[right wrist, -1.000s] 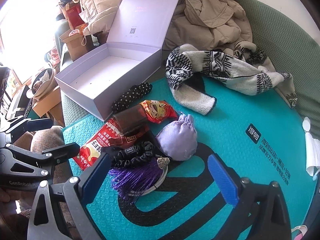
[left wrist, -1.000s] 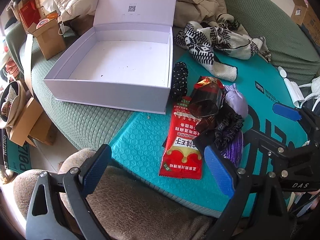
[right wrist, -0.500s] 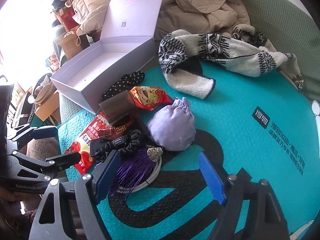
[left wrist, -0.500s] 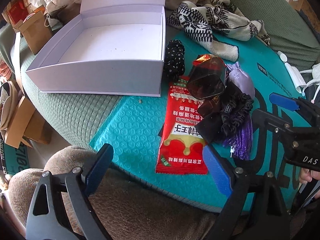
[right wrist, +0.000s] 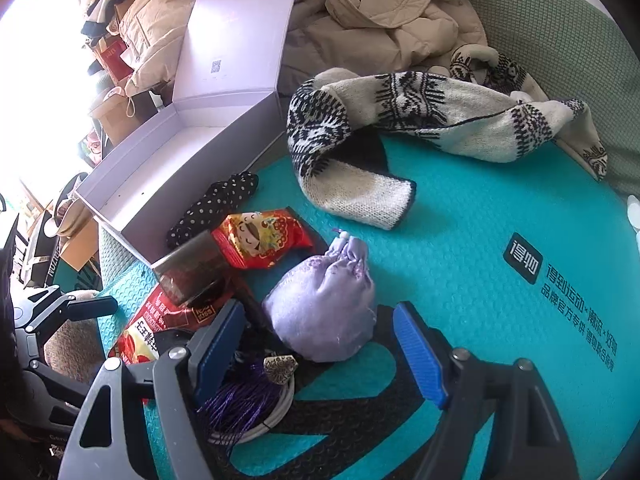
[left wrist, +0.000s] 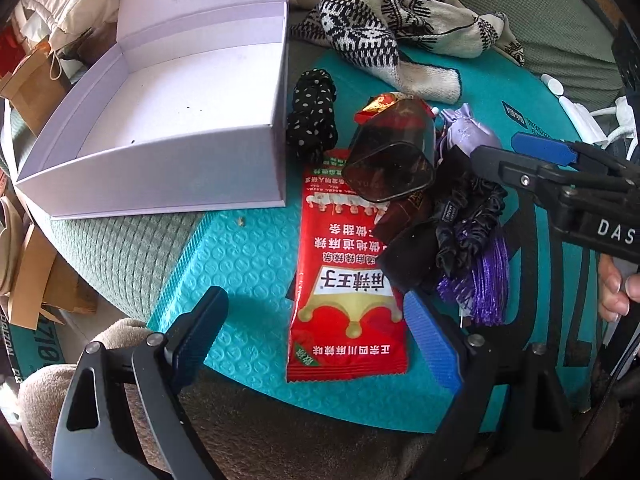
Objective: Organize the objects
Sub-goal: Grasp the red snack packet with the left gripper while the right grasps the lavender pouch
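A pile lies on the teal mat (right wrist: pixel 480 220): a long red snack packet (left wrist: pixel 348 272), a dark see-through container (left wrist: pixel 392 160), a black dotted cloth (left wrist: pixel 312 120), a black scrunchie (left wrist: pixel 468 216), a purple tassel (left wrist: pixel 488 280) and a small red packet (right wrist: pixel 260 240). My left gripper (left wrist: pixel 316 340) stands open, straddling the near end of the red snack packet without touching it. My right gripper (right wrist: pixel 320 340) is closing, with a lavender drawstring pouch (right wrist: pixel 324 312) between its jaws and a small gap on each side. The open white box (left wrist: pixel 160 168) sits left of the pile.
A black-and-white knit scarf (right wrist: pixel 400 120) lies across the far side of the mat, with a beige coat (right wrist: pixel 380 12) behind it on the green sofa. Paper bags and cardboard (left wrist: pixel 32 80) crowd the floor at the left. A person's fingers (left wrist: pixel 612 288) show at the right.
Both grippers have come down and closer to the pile. The right jaws have narrowed around the lavender pouch. The left gripper now straddles the end of the red snack packet.
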